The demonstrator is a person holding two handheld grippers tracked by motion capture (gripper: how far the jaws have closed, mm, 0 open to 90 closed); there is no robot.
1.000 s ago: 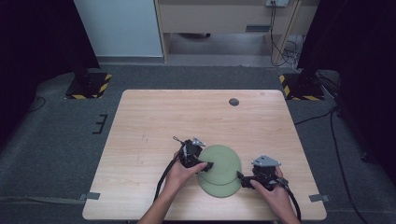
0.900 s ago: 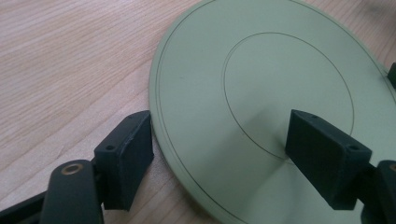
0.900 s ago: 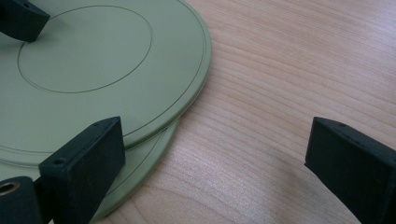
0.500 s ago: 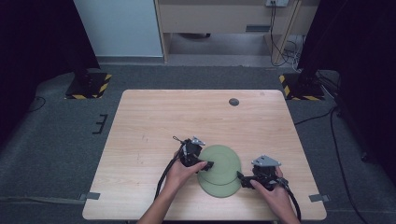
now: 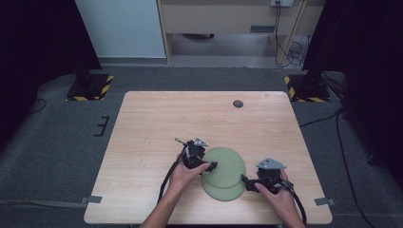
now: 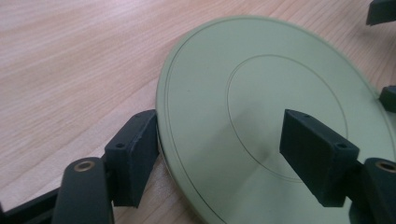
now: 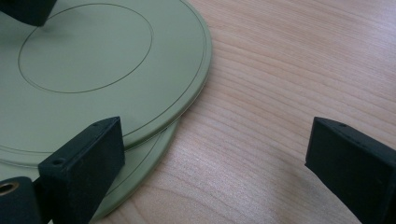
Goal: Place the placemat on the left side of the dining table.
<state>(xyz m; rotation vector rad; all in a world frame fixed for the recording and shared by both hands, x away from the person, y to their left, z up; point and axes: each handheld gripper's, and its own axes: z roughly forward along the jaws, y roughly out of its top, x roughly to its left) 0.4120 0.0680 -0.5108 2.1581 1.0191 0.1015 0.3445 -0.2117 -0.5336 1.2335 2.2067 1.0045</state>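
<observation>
Green plates lie offset, upper plate (image 5: 223,164) on lower plate (image 5: 223,192), still unaligned. Left gripper (image 6: 224,158), jaws just narrowing, straddles the upper's rim ungripped; right gripper (image 7: 210,163) gapes beside them.

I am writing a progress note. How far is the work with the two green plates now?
Done: the top plate already sits shifted off the bottom plate, so their rims no longer line up. In hand: the left gripper straddles the top plate's edge, one jaw beside the rim and one above the plate, its jaws just closing. The right gripper waits open beside both rims. Left: the plates still overlap on the table.
</observation>
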